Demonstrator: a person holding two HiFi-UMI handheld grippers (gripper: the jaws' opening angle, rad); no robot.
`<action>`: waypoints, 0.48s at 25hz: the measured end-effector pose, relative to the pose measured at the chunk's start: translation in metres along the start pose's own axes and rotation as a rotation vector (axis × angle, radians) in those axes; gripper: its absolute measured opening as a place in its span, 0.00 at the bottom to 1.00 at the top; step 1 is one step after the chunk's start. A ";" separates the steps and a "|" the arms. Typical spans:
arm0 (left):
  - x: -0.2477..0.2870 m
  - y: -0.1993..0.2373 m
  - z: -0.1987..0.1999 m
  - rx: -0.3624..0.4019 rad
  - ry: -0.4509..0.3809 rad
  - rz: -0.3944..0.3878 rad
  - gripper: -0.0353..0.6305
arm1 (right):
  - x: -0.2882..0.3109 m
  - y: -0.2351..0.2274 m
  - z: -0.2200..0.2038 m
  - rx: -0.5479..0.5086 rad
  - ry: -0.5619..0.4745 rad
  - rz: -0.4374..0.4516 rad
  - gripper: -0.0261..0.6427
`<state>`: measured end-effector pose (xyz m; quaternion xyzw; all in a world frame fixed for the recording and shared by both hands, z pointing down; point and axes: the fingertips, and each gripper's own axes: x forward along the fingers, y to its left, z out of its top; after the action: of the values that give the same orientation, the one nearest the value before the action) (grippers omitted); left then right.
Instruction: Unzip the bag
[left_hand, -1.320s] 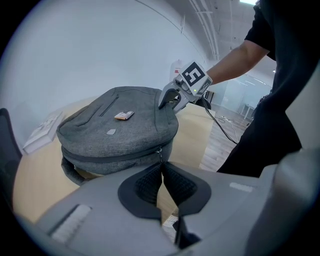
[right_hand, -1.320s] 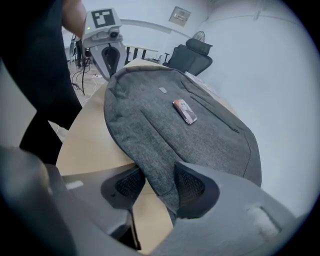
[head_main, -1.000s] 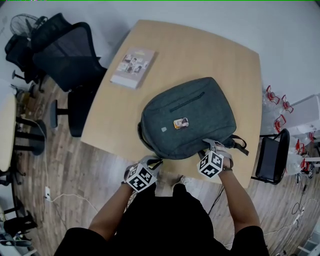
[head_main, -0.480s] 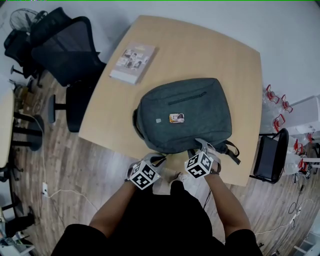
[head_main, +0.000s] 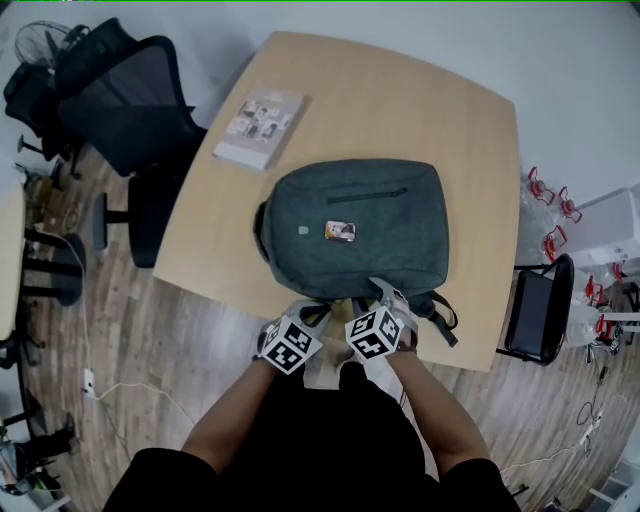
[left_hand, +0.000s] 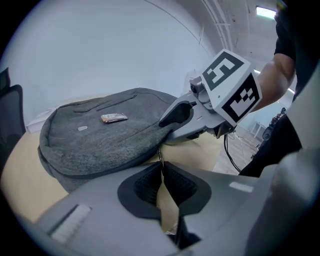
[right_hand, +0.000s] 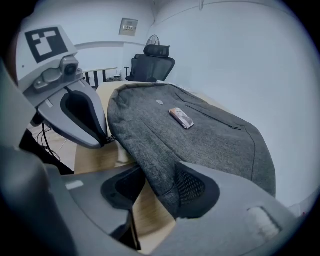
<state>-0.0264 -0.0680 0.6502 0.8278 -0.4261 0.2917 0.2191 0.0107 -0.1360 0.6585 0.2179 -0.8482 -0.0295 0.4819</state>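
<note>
Now the bag (head_main: 350, 230) has swung leftward, squared up — right hand-held gripper (right_hand: 160, 187) clamps its edge, left hand-held gripper (left_hand: 161, 175) pinches the zipper pull (left_hand: 160, 156); unzipping likely next.

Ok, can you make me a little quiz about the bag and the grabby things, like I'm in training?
1. True or false: the backpack lies flat on the table.
2. What does the left gripper pinch between its fingers? A) the zipper pull B) a shoulder strap C) a pen
3. How many times does a book show up on the table?

Key: 1 true. 2 A. 3 one.
</note>
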 end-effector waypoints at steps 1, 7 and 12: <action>0.000 0.000 0.000 0.002 0.000 0.001 0.11 | 0.000 0.001 0.000 -0.011 -0.010 0.002 0.31; -0.003 0.003 0.000 0.011 0.012 0.029 0.10 | -0.005 0.002 0.000 -0.068 -0.054 0.008 0.32; -0.016 0.009 -0.007 -0.041 -0.002 0.064 0.18 | -0.024 0.014 0.012 -0.071 -0.115 0.127 0.46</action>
<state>-0.0431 -0.0591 0.6457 0.8095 -0.4585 0.2889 0.2259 0.0068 -0.1156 0.6364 0.1444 -0.8850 -0.0414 0.4406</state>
